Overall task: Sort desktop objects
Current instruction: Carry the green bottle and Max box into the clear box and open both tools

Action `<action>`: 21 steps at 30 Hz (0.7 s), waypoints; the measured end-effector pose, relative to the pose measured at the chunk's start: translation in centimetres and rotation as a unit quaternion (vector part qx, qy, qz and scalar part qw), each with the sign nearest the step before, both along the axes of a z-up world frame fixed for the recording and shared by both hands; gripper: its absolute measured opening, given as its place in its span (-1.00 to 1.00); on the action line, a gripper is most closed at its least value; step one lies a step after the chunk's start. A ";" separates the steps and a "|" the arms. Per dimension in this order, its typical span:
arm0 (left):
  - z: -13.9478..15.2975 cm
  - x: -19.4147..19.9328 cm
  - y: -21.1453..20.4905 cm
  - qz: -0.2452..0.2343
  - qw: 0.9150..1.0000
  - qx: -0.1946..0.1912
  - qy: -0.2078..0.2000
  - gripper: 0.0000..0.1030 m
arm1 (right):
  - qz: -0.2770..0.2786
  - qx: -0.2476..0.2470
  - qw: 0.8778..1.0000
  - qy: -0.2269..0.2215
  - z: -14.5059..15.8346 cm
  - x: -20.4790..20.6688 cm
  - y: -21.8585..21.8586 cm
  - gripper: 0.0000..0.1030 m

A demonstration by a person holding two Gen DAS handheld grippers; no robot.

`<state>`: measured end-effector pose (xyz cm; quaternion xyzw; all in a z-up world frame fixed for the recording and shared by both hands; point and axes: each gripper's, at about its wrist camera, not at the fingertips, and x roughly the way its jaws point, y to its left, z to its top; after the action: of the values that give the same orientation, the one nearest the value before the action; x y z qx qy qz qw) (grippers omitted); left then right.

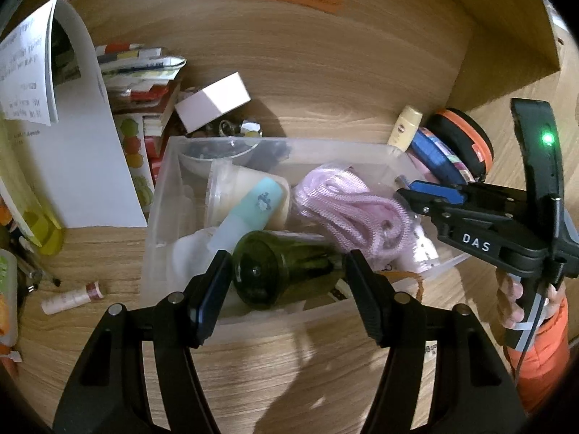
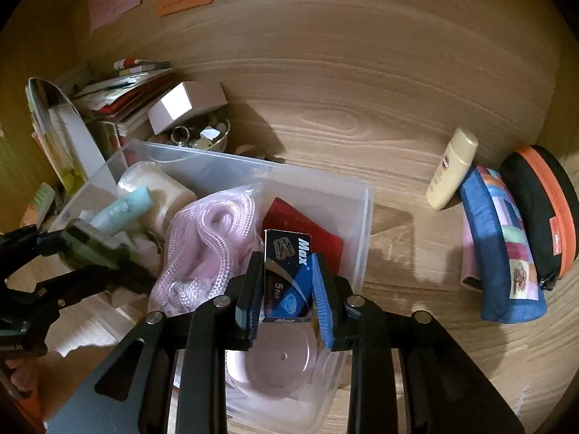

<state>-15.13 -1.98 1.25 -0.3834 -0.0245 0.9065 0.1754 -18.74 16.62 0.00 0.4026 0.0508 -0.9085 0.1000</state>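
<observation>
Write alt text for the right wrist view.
The right claw grips a small blue Max box above a clear plastic bin holding pink rope, a red item and a round pink lid. To the right on the wooden desk lie a cream bottle and two pouches.

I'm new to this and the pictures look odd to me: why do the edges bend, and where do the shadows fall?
Both views are fisheye, so the desk grain curves and corners go black. Left wrist view: the left gripper casts a shadow toward the camera; the papers glare white. Right wrist view: the clear bin shades the desk to its right; the green bottle looks smeared.
</observation>
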 end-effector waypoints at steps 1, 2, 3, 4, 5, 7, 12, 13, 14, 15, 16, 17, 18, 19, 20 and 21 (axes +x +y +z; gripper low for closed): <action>0.1 0.2 0.0 0.000 1.000 0.000 0.003 0.24 | -0.002 0.001 1.000 0.000 0.1 0.1 0.0 -0.50; 0.2 0.3 0.1 0.001 1.000 -0.002 0.007 0.25 | -0.003 0.002 1.000 0.001 0.2 0.1 0.0 -0.46; 0.3 0.4 0.1 0.001 1.000 -0.003 0.011 0.25 | -0.005 0.002 1.000 0.002 0.4 0.3 0.0 -0.43; 0.4 0.4 0.0 0.002 1.000 -0.004 0.013 0.25 | -0.007 0.000 1.000 0.004 0.6 0.4 0.1 -0.37; 0.4 0.5 0.0 0.004 1.000 -0.004 0.014 0.25 | -0.008 0.000 1.000 0.006 0.7 0.6 0.2 -0.31; 0.6 0.4 -0.3 0.006 1.000 0.000 0.015 0.26 | -0.011 -0.003 1.000 0.014 1.3 1.1 0.4 -0.25; 1.1 0.5 -1.2 0.019 1.000 0.009 0.017 0.36 | -0.013 -0.016 0.999 0.032 2.7 3.2 1.1 0.04; 1.2 0.6 -1.3 0.021 1.000 0.008 0.018 0.36 | -0.013 -0.016 0.999 0.035 2.9 3.7 1.1 0.09; 1.4 0.7 -1.3 0.023 1.000 0.005 0.020 0.37 | -0.013 -0.015 0.999 0.038 3.1 4.4 1.2 0.19; 1.5 0.9 -1.4 0.026 0.999 0.001 0.021 0.39 | -0.013 -0.013 0.999 0.039 3.2 4.8 1.2 0.27; 1.7 1.1 -1.4 0.029 0.999 -0.003 0.023 0.43 | -0.013 -0.013 0.999 0.042 3.3 5.5 1.3 0.45; 1.8 1.4 -1.5 0.032 0.999 -0.006 0.026 0.45 | -0.013 -0.014 0.999 0.047 3.4 6.1 1.4 0.60; 1.9 1.7 -1.5 0.033 0.999 -0.008 0.028 0.45 | -0.013 -0.013 0.998 0.054 3.4 6.9 1.4 0.61; 2.0 2.0 -1.5 0.033 0.999 -0.010 0.029 0.46 | -0.014 -0.009 0.998 0.058 3.3 7.6 1.3 0.61; 2.1 2.2 -1.5 0.033 0.999 -0.010 0.030 0.47 | -0.013 -0.005 0.998 0.058 3.1 8.1 1.3 0.61; 2.2 2.6 -1.6 0.033 0.999 -0.010 0.031 0.47 | -0.011 -0.002 0.998 0.057 2.9 8.6 1.2 0.61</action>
<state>-12.58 -3.57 3.44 -0.3558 -0.0232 0.9234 0.1422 -10.16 17.84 2.93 0.3507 0.0498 -0.9311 0.0876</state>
